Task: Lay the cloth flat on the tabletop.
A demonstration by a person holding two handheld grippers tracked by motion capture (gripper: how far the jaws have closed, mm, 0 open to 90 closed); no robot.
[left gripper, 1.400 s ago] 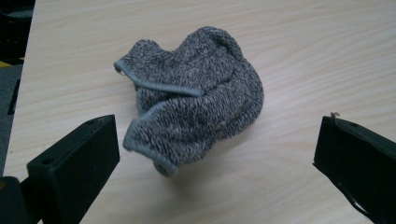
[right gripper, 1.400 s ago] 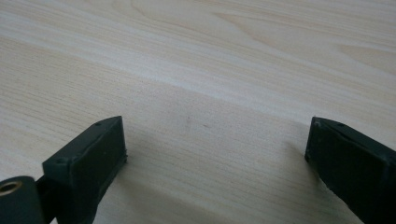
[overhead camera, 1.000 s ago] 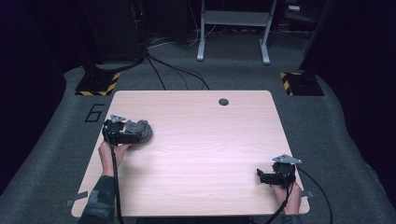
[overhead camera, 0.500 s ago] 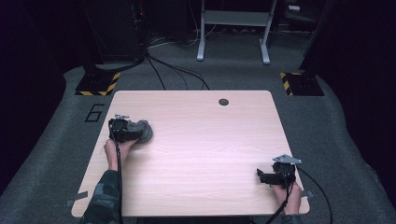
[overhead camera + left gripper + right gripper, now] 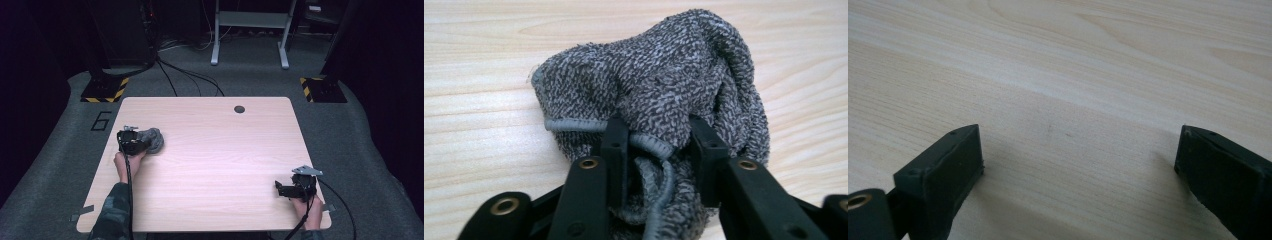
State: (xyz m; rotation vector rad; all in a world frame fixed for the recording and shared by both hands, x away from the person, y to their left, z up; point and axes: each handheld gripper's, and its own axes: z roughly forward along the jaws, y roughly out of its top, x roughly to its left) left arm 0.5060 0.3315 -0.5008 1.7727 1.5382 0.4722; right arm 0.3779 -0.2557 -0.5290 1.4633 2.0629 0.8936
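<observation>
The grey towel (image 5: 659, 95) lies bunched on the table's (image 5: 215, 150) left side. The left gripper (image 5: 659, 150) has just been closing its jaws, and they now pinch a fold of the towel between them. The right gripper (image 5: 1078, 165) rests near the table's front right corner, jaws spread wide, nothing between them.

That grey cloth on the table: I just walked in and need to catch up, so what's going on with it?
A person works at a wooden table with a gripper in each hand. The left gripper has just been closing on the bunched grey towel, with a fold of it now pinched between the jaws near the table's left edge. The right gripper rests open over bare wood at the near right corner, holding nothing.
</observation>
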